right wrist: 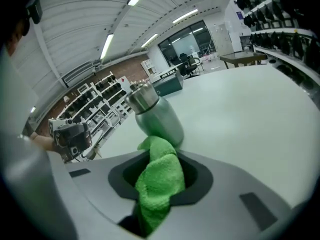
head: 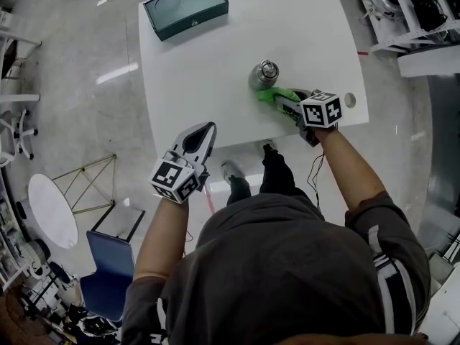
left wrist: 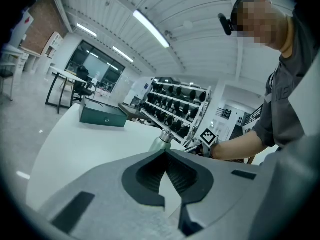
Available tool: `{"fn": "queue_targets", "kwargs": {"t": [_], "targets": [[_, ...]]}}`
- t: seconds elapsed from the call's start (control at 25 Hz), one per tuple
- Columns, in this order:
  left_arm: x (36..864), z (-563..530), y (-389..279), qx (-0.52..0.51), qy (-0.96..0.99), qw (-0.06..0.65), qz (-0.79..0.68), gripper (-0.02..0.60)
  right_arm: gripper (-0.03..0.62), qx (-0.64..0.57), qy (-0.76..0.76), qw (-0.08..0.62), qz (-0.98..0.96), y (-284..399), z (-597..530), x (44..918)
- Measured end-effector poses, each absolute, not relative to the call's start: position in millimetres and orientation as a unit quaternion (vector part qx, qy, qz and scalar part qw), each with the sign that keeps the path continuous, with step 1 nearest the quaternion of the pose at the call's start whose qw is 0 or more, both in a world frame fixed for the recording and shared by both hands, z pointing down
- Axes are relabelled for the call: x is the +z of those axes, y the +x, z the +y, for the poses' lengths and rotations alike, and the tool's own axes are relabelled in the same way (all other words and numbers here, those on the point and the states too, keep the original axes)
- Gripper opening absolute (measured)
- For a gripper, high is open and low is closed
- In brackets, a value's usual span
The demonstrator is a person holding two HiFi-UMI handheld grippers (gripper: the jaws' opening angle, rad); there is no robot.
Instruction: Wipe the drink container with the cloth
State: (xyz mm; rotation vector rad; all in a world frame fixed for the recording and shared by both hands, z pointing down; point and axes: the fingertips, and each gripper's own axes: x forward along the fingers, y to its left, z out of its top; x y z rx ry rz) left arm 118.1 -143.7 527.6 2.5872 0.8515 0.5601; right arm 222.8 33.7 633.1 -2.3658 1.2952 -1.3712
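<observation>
You are holding the left gripper (head: 209, 126) at the near left edge of the white table (head: 208, 63), with its marker cube (head: 175, 179) hanging out over the floor. The left gripper view is showing its jaws pressed together tip to tip, with nothing caught between them. This claw is pointing across the tabletop and is staying well apart from everything on it.

At the far left corner of the table, a teal case (head: 185, 6) is lying flat, well away from both of your tools.

Moving right, the drink container (head: 264, 75), a steel bottle with a ribbed metal cap, is standing on the table toward the near right part. It is standing alone, with bare tabletop all round it except on the side facing your right arm.

On that side, the green cloth (head: 275, 95) is bunching up against the lower wall of the bottle and is touching it. The right gripper view is showing the fabric reaching from the claw up to the steel body.

You are holding the right gripper (head: 282, 102) just beside the bottle, low over the table. Its jaws are clamping on the cloth, which is filling the gap between them and spilling forward past the tips.
</observation>
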Motion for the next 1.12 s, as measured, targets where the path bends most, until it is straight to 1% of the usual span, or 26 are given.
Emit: {"fn": "queue_targets", "kwargs": {"t": [0.24, 0.32, 0.8, 1.12], "targets": [[509, -137, 120, 0.181, 0.920, 0.178, 0.297, 0.005, 0.080, -0.415, -0.795, 0.064, 0.438, 232, 64, 571], [505, -133, 126, 0.176, 0.922, 0.179, 0.296, 0.005, 0.080, -0.412, -0.791, 0.055, 0.450, 236, 64, 563], [510, -108, 153, 0.175, 0.932, 0.189, 0.256, 0.005, 0.080, -0.433, -0.746, 0.006, 0.507, 270, 55, 580], [512, -107, 163, 0.169, 0.941, 0.204, 0.209, 0.005, 0.081, -0.441, -0.710, -0.028, 0.548, 311, 46, 579]]}}
